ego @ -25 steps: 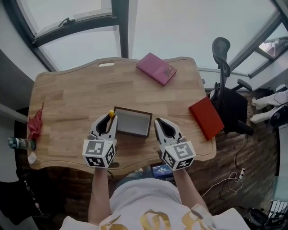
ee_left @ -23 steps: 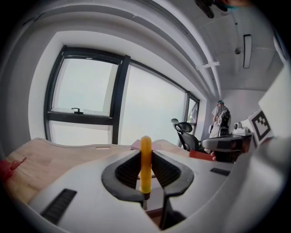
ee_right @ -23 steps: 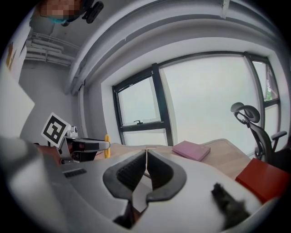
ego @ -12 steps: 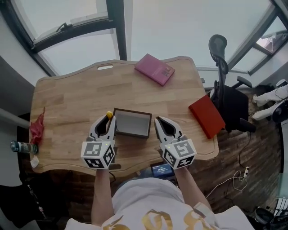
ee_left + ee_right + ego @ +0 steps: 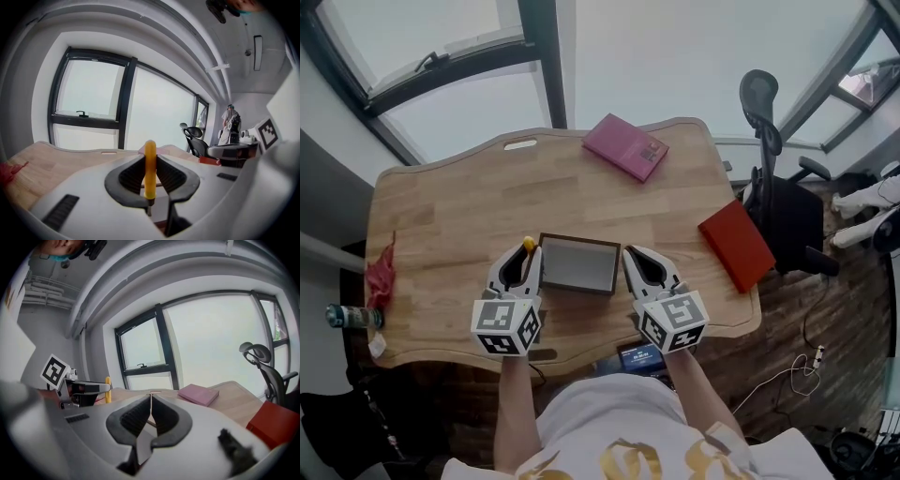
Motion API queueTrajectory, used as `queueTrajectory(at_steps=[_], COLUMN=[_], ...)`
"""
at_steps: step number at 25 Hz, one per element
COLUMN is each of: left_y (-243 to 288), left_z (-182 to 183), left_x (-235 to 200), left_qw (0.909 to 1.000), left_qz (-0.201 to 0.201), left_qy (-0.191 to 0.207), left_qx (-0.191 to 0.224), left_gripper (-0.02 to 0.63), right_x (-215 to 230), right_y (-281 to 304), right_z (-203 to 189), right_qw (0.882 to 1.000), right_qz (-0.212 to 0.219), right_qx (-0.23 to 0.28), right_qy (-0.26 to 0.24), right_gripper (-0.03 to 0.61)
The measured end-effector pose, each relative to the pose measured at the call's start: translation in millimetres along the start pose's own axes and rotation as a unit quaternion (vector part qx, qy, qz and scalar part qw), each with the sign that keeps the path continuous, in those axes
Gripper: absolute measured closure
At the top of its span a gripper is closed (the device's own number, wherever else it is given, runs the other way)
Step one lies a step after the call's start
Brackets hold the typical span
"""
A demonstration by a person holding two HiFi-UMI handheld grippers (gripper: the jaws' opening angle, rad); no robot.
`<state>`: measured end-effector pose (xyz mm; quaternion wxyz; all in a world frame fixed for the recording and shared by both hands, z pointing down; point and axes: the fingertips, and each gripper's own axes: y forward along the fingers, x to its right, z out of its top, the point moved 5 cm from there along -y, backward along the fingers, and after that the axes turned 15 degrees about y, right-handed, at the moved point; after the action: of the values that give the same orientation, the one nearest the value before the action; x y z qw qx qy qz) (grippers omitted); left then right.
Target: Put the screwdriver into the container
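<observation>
You have bare table [image 5: 450, 216] at frame left; container [image 5: 577, 265] blocks centre, pink book [image 5: 625, 145] above it, red book [image 5: 736, 246] right.

- Head view: above the table's [image 5: 441, 206] near edge, looking steeply down.
- Gripper views: low, close behind their jaws, facing the far edge and window [image 5: 469, 103].
- Shared: the pink book [image 5: 625, 145]; right gripper view also catches the left gripper [image 5: 104, 388].

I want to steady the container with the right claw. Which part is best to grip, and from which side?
Grip the container by its right short wall, I think. It is a shallow open rectangular box with thin upright walls, and that wall lies just beside the right claw. Come from the right side, one jaw inside and one outside. The claw is shut now, so open it first.
</observation>
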<state>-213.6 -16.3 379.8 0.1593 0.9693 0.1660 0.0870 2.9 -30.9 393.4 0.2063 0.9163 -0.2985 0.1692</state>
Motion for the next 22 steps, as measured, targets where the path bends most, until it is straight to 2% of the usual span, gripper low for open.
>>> queueTrajectory(at_steps=[10, 14, 22], left_y=[20.4, 29.1, 39.9], left_z=[-9.2, -16.4, -36.0], left_x=[2.2, 5.7, 9.0], left_qw=[0.9995, 0.9982, 0.9961], left_qz=[-0.019, -0.030, -0.042], left_qy=[0.016, 0.029, 0.031], left_qx=[-0.021, -0.042, -0.071], left_gripper=[0.534, 0.534, 0.534], right_x=[14.8, 20.5, 31.1], right_y=[9.4, 14.5, 20.3], right_z=[-5.6, -7.7, -16.4], right_qw=[1.000, 1.000, 0.999], right_qz=[-0.008, -0.011, -0.013], right_qx=[-0.010, -0.016, -0.028], right_qy=[0.013, 0.018, 0.028], right_gripper=[0.546, 0.546, 0.546])
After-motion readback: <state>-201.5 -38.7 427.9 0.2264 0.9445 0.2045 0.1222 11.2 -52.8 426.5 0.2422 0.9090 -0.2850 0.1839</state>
